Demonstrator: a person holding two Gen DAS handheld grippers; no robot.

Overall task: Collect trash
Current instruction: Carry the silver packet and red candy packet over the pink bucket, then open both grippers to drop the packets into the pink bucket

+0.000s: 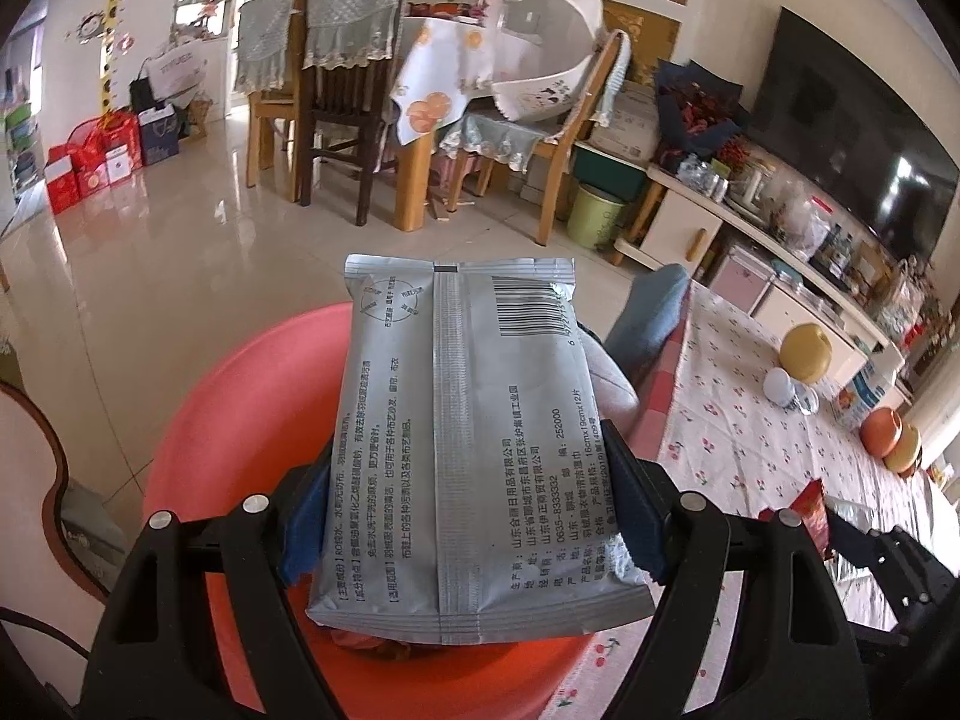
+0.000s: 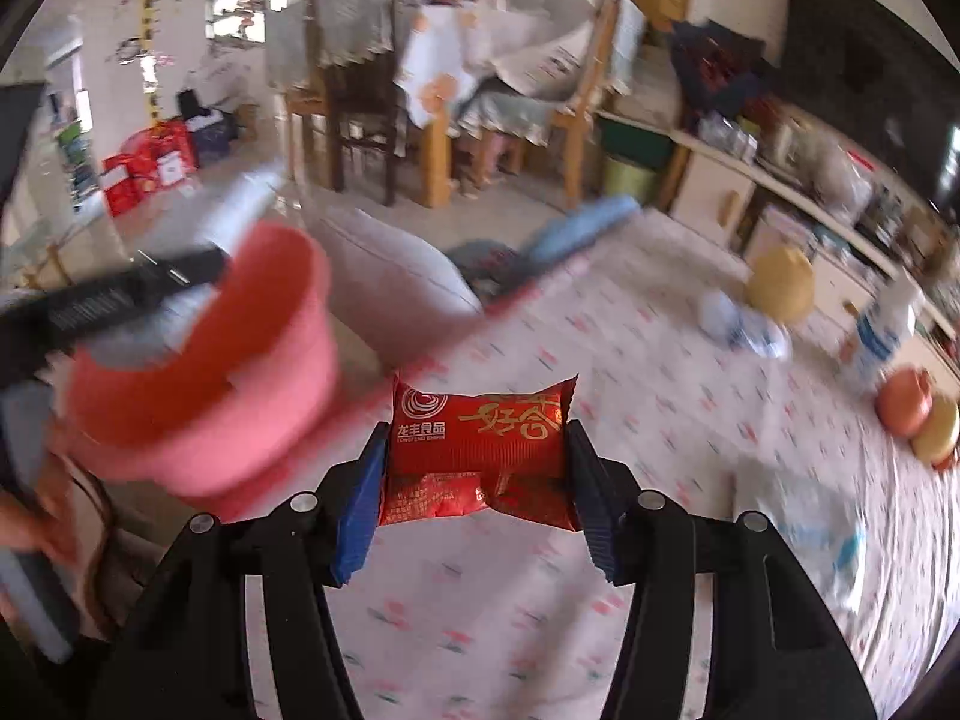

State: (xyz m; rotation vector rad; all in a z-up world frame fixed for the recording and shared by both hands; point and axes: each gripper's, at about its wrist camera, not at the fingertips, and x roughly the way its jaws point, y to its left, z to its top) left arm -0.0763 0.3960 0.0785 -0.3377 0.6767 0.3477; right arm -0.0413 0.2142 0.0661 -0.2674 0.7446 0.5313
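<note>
My left gripper (image 1: 474, 516) is shut on a silver wet-wipe packet (image 1: 468, 450) and holds it over the open pink bin (image 1: 240, 420). My right gripper (image 2: 474, 468) is shut on a red snack wrapper (image 2: 480, 450), held above the flowered tablecloth (image 2: 600, 360). In the right wrist view the pink bin (image 2: 228, 372) stands at the left, beside the table edge, with the left gripper's black body (image 2: 120, 294) over it. The right gripper (image 1: 888, 570) and a bit of the red wrapper (image 1: 810, 510) show at the lower right of the left wrist view.
On the table lie a yellow ball-shaped thing (image 1: 805, 353), a white bulb-like thing (image 1: 780, 387), orange and yellow fruit-like objects (image 1: 891, 438) and a milk carton (image 2: 882, 330). Chairs and a dining table (image 1: 420, 90) stand behind; a TV cabinet (image 1: 780, 240) is at right.
</note>
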